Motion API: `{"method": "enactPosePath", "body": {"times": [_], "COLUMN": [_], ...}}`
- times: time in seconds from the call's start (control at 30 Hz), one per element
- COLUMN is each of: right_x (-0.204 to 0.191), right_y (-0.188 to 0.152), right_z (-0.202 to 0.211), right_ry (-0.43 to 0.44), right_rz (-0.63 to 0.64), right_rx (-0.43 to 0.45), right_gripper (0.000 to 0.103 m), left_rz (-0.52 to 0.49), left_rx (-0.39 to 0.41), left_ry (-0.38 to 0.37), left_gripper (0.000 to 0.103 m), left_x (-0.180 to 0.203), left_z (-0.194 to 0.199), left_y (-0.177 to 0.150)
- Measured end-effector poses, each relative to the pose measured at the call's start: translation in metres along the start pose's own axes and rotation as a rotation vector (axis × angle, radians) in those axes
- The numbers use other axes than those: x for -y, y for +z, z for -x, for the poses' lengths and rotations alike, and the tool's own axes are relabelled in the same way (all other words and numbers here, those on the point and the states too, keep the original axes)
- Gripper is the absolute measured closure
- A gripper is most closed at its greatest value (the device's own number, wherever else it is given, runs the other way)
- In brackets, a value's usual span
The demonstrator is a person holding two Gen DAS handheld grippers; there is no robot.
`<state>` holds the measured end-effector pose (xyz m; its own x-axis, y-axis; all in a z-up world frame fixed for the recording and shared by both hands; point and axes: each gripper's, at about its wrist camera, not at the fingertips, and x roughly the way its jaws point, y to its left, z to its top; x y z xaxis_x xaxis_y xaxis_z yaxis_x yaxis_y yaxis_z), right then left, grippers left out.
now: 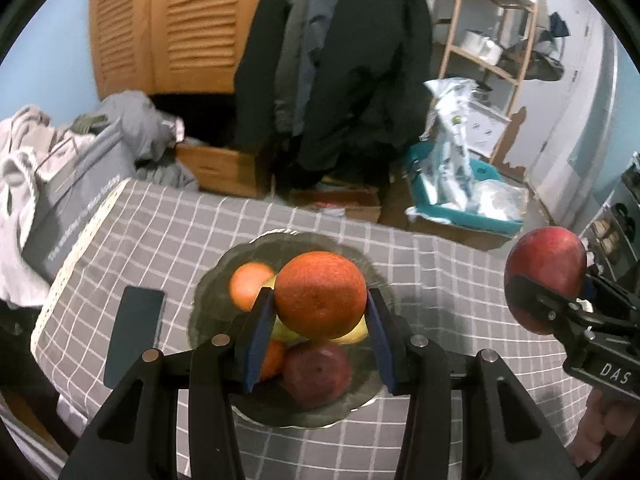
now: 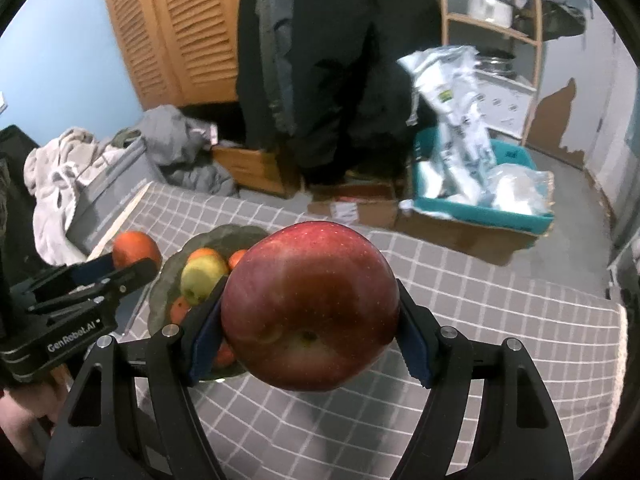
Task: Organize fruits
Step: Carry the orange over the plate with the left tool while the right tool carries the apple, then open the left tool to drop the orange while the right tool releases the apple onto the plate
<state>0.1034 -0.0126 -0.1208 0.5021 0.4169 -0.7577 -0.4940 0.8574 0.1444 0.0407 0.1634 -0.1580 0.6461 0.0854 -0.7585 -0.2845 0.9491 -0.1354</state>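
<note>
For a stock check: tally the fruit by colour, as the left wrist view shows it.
Orange: 3 (held orange; bowl oranges and)
Red: 2 (held red apple; bowl red apple)
Yellow-green: 1 at least (yellow-green fruit, mostly hidden)
Total: 6 at least, 4 of them in the bowl

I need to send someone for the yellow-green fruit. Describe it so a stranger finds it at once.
On the grey checked tablecloth sits a dark, scallop-edged glass dish of fruit. The yellow-green apple lies near the dish's middle, among small round oranges. It is the only pale, yellow-green fruit there; everything around it is orange or dark red.
</note>
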Motion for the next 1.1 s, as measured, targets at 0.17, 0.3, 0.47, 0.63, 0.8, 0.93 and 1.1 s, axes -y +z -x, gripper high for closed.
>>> {"method": "enactPosePath", "body": {"times": [0.17, 0.3, 0.47, 0.63, 0.8, 0.93, 1.1], "right_x": [-0.020, -0.033, -0.045, -0.051, -0.053, -0.051, -0.053], "right_y": [0.002, 0.002, -0.004, -0.015, -0.023, -0.026, -0.028], "right_z": [-0.028, -0.047, -0.070, -0.090, -0.106, -0.114, -0.120], "right_ry": [0.035, 0.047, 0.053, 0.051, 0.045, 0.062, 0.075], "right_rz": [0.014, 0.029, 0.038, 0.051, 0.053, 0.037, 0.034], "right_rx": [-0.046, -0.078, -0.130, -0.186, -0.231, -0.259, -0.281], "right_gripper": [0.028, 0.028, 0.028, 0.028, 0.028, 0.028, 0.028], "left_rz": [0.037, 0.063, 0.090, 0.114, 0.130, 0.111, 0.097], "left_rx": [-0.035, -0.063, -0.120, -0.176, -0.241, -0.273, -0.264], "left_ry": [0.030, 0.040, 0.048, 0.026, 0.019, 0.033, 0.065], "left_gripper": [0.057, 0.057, 0.057, 0.057, 0.057, 0.051, 0.026], "left_x": [-0.025, -0.043, -0.060, -0.067, -0.069, -0.065, -0.065], "left_z": [-0.012, -0.023, -0.042, -0.060, -0.076, -0.081, -0.081], "left_y": [-0.007, -0.014, -0.024, -0.035, -0.045, -0.050, -0.053]}}
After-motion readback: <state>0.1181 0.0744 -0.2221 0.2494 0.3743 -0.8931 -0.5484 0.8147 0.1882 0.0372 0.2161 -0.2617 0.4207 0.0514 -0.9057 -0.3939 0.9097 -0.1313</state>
